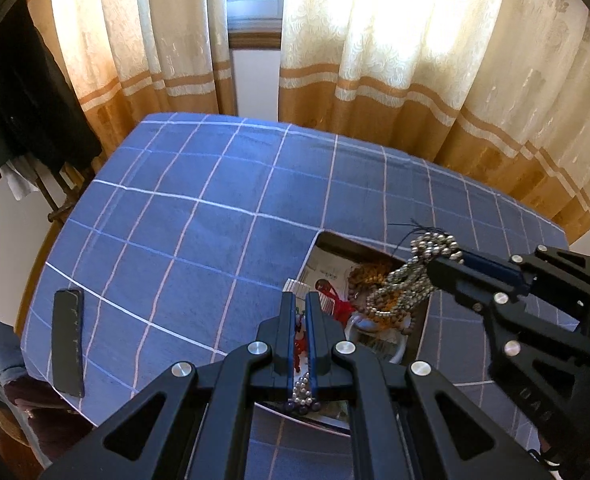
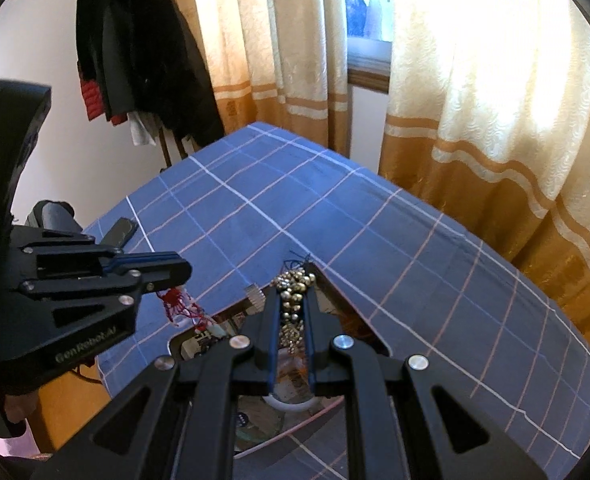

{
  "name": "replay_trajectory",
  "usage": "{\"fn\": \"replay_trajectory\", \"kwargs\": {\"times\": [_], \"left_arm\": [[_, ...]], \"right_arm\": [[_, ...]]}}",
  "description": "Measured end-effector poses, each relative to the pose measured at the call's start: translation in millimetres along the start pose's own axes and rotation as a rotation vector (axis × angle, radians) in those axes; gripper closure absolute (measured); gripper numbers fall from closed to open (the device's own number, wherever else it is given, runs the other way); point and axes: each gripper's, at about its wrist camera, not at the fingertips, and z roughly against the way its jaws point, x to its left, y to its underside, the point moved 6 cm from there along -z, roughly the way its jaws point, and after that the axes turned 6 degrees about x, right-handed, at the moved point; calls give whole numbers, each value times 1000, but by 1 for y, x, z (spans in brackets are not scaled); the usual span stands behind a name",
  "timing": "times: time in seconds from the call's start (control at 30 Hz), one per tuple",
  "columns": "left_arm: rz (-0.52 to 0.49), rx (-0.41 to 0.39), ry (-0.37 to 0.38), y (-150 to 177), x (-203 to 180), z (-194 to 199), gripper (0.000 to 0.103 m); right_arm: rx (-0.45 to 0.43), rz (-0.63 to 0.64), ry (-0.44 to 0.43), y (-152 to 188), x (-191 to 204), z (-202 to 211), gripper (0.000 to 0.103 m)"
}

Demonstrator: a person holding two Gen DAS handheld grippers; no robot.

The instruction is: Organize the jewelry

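At the far left of the bench [image 1: 199,208], which is covered in a blue checked cloth, a dark flat rectangular object [image 1: 68,343] lies near the edge, well apart from everything else. Moving right, the left hand-held gripper [image 1: 299,300] has its fingers drawn close together, clamped on a small red tasselled ornament [image 2: 179,305] that dangles from its tips over the near-left side of an open box [image 1: 419,336]; a few silver and dark beads also sit between the finger bases in the left wrist view. The box is recessed among the cloth and holds a jumble: printed paper, a red piece, brownish wooden beads [image 1: 371,276] and a white ring-shaped item [image 2: 291,404]. Further right, the right hand-held gripper [image 1: 445,254] is closed on a silver bead necklace [image 1: 409,280], pinching a bunched cluster of beads at its fingertips while the loops hang down into the box, touching the brown beads below. A dark thread sticks out from the cluster. Behind the bench hang cream and orange curtains [image 1: 395,60], with dark coats [image 2: 143,52] hung on the left wall.
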Motion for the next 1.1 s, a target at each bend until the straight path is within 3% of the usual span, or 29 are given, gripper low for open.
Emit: {"fn": "replay_trajectory", "kwargs": {"times": [0.4,0.43,0.47,0.57,0.63,0.67,0.7,1.1], "left_arm": [[-22,96,25,21,-5,-41,98],[-28,106,21,22,-7,-44,93],[-29,117,17,24,-7,-46,78],[14,111,0,25,1,-42,55],[32,109,3,26,4,-40,49],[39,107,2,25,6,-37,46],[41,101,-9,25,7,-34,46],[74,35,-58,21,22,15,45]], "right_arm": [[125,10,7,28,4,-49,89],[131,7,10,30,3,-51,89],[142,1,7,33,2,-53,85],[151,-6,16,36,-1,-52,76],[159,-13,28,38,-4,-52,62],[157,-19,32,38,-6,-49,48],[149,-23,37,38,-7,-47,43],[63,-75,63,30,-17,10,34]]}}
